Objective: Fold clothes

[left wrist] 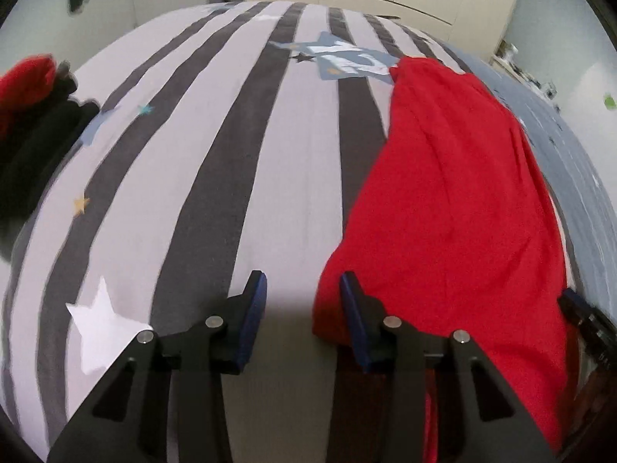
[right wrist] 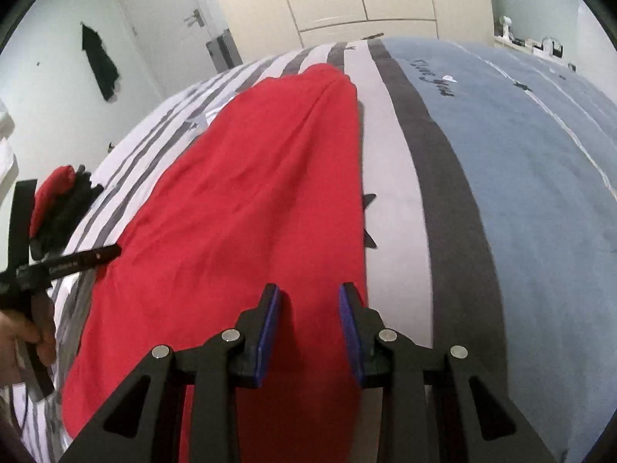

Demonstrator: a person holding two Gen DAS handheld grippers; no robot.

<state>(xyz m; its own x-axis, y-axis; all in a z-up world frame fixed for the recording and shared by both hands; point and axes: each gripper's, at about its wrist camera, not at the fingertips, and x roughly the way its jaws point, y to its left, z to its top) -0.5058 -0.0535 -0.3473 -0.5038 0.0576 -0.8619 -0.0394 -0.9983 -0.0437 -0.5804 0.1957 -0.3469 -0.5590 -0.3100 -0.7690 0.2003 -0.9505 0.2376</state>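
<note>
With both jaws wide over the red garment [right wrist: 239, 208] filling the frame's middle, each gripper should pinch a near corner squarely before folding it across the bed [left wrist: 216, 154].

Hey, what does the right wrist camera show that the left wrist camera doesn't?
Only the right wrist view shows the blue section of the bedspread with dark script, the door handle, and the person's hand on the left gripper's handle. Only the left wrist view shows the white star and the blue plane print. Both show the red garment lying long on the striped bedspread, the red and black pile at the left, and open jaws: the left gripper at the garment's left edge, the right gripper over its right part.
</note>
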